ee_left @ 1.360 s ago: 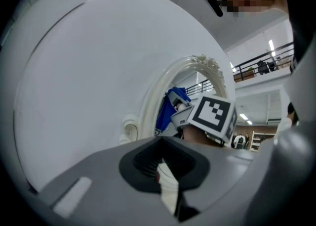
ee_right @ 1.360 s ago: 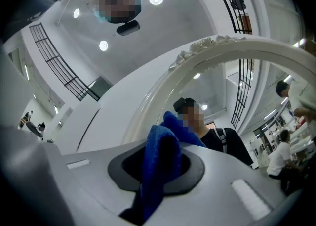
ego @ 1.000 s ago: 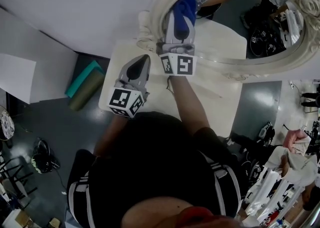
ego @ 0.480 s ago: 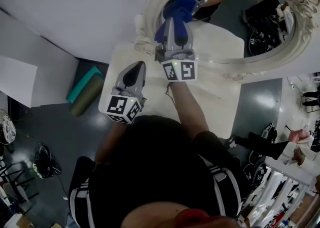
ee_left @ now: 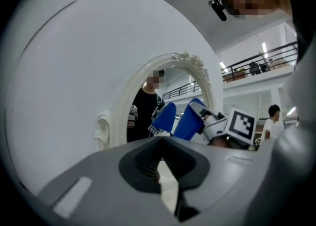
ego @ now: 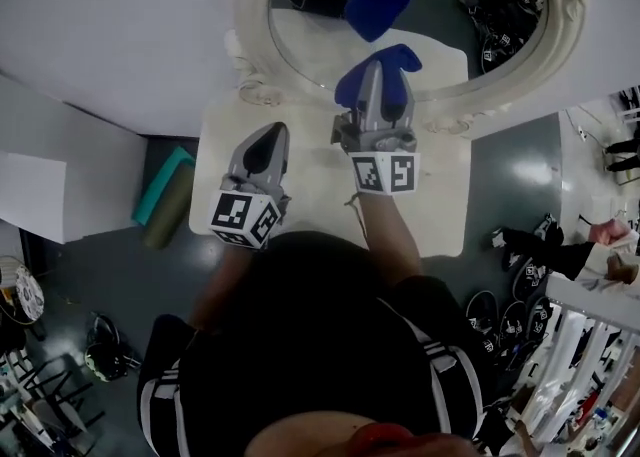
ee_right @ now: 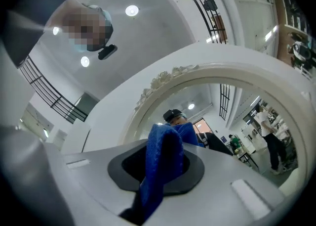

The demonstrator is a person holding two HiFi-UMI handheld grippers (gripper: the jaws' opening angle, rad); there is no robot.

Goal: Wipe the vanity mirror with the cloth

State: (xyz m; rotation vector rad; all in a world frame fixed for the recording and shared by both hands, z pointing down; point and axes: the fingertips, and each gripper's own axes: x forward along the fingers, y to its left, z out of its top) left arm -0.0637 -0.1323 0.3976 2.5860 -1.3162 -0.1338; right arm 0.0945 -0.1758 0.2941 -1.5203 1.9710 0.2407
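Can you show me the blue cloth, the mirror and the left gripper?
blue cloth (ee_right: 159, 165): right gripper view, the fold between the jaws.
mirror (ego: 252, 5): head view, left side of its white frame.
left gripper (ego: 273, 133): head view, its front tip.

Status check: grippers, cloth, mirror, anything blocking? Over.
Left gripper shut, empty, over the table. Right gripper shut on blue cloth, just off the mirror at its lower glass. Nothing between cloth and glass.

2 grippers are showing, the left gripper (ego: 270, 137) and the right gripper (ego: 378, 73). 1 cloth (ego: 402, 57), 1 mirror (ego: 300, 45) and 1 table (ego: 440, 205) are appearing, and 2 rolled mats are showing too, 1 teal mat (ego: 165, 177) and 1 olive mat (ego: 172, 213).
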